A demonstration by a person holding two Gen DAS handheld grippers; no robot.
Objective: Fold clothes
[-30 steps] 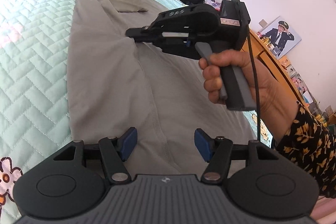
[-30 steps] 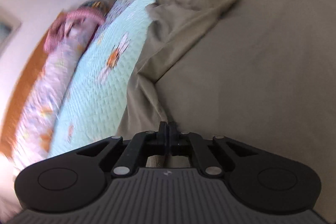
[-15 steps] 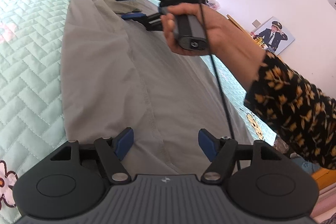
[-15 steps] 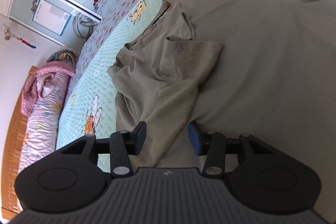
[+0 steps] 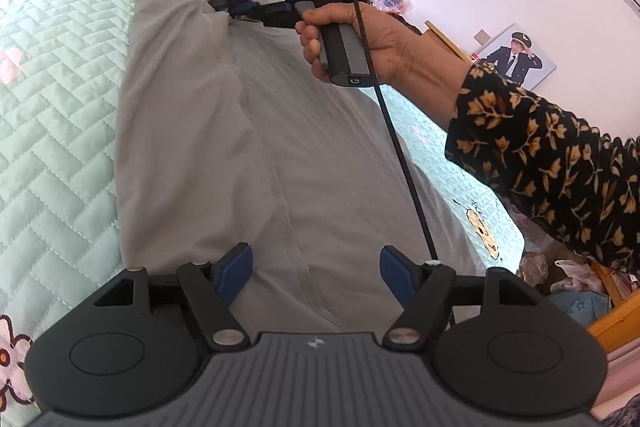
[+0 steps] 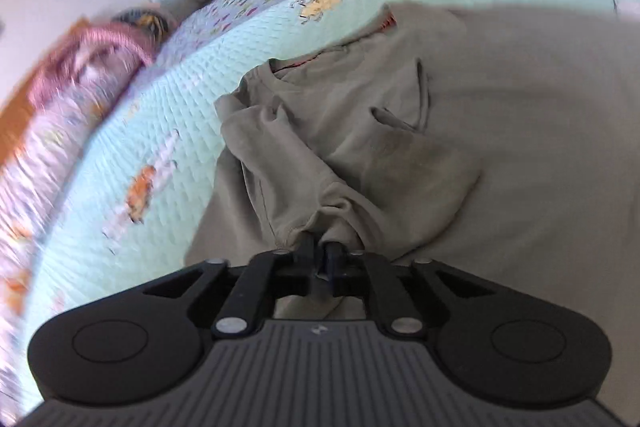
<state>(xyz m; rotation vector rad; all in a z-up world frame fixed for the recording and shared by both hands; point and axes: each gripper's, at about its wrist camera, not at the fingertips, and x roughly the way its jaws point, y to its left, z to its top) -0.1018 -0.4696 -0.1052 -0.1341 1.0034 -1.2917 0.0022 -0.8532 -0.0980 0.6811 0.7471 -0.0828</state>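
right wrist | grey garment [image 6: 500, 147] bunched | right gripper [image 6: 320, 255] pinching fold

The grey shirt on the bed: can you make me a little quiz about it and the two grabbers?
1. True or false: the right gripper is shut on a bunched bit of the shirt.
2. What does the shirt lie on? A) a wooden table B) a green quilt C) a chair
3. Fill in: the left gripper hangs over the shirt's hem with its blue pads ____.

Key
1. True: cloth gathers between its closed fingers.
2. B: the quilt with cartoon animals.
3. Open, wide apart, holding nothing.
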